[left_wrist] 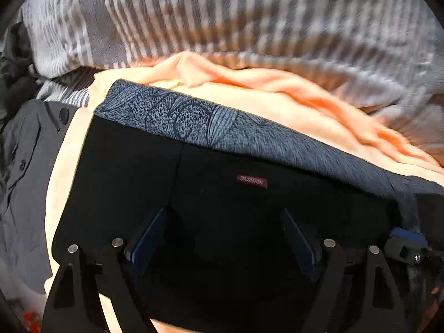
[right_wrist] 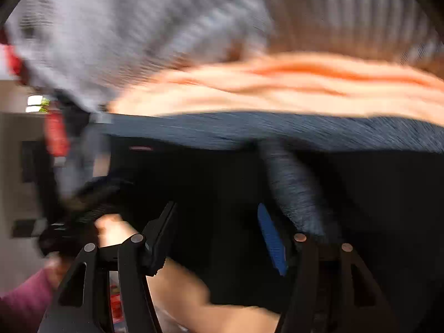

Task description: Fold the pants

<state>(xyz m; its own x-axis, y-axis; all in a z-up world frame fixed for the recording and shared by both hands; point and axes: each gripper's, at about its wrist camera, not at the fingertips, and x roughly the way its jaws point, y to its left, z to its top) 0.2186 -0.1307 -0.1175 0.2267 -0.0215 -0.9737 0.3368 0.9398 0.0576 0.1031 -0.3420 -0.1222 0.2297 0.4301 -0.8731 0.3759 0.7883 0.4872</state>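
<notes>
The black pants (left_wrist: 222,194) lie on a peach cloth (left_wrist: 277,88), with a blue-grey patterned band (left_wrist: 194,116) along their far edge and a small red label (left_wrist: 252,181). My left gripper (left_wrist: 222,222) is open, its fingers spread just over the black fabric, holding nothing. In the blurred right wrist view the same pants (right_wrist: 208,180) fill the lower half, with a patterned fold (right_wrist: 294,188) running toward the right finger. My right gripper (right_wrist: 217,216) is open over the black fabric. The other gripper and a hand (right_wrist: 111,227) show at left.
A grey and white striped blanket (left_wrist: 222,14) lies behind the peach cloth. A dark grey buttoned garment (left_wrist: 25,166) lies at the left. A pink sleeve (right_wrist: 25,297) shows at the lower left of the right wrist view.
</notes>
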